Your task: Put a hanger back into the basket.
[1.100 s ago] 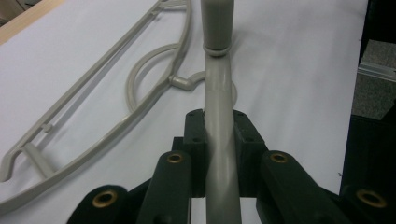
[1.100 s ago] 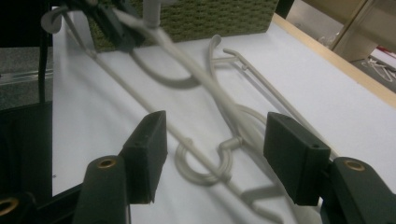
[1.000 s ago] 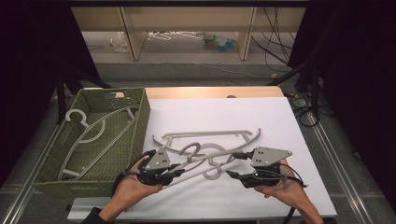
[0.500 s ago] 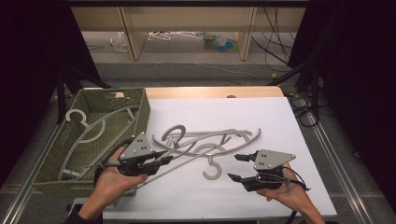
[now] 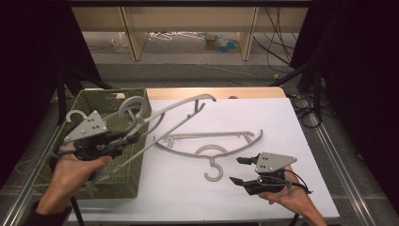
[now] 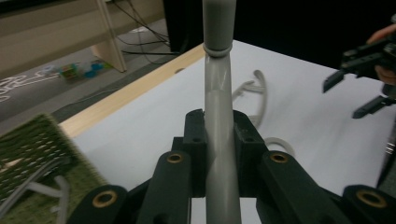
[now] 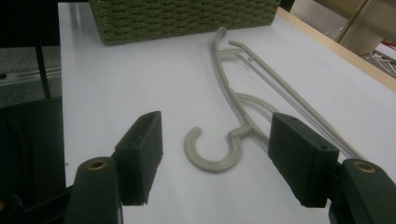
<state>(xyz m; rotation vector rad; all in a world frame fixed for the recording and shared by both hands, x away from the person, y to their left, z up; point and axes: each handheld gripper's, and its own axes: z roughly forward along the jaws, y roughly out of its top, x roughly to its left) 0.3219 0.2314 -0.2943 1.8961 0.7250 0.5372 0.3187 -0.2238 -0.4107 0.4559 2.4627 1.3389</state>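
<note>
Two grey plastic hangers are in play, and both look light, stiff and rather slick. One hanger (image 5: 164,120) hangs in the air over the near edge of the green woven basket (image 5: 134,181), pinched by the left hand-held gripper (image 5: 134,136), whose jaws are clamped tight on a narrow bar of it; in the left gripper view that bar (image 6: 218,140) runs straight up between the pads. Held at one end like that, the long frame sticks out sideways, so I'd expect it to want to swing or twist in the grip, smooth as the plastic is. Another hanger (image 5: 40,188) already lies inside the basket. The second hanger (image 5: 214,150) lies flat on the white surface (image 5: 263,117), its hook (image 7: 212,151) pointing toward the right hand-held gripper (image 5: 239,170), which rests low with its jaws spread wide and nothing between them, having just been opening a little further. To my eye the neck where hook meets frame is the sound place to take it: thin enough to close on, near the balance, and raised slightly off the surface.
</note>
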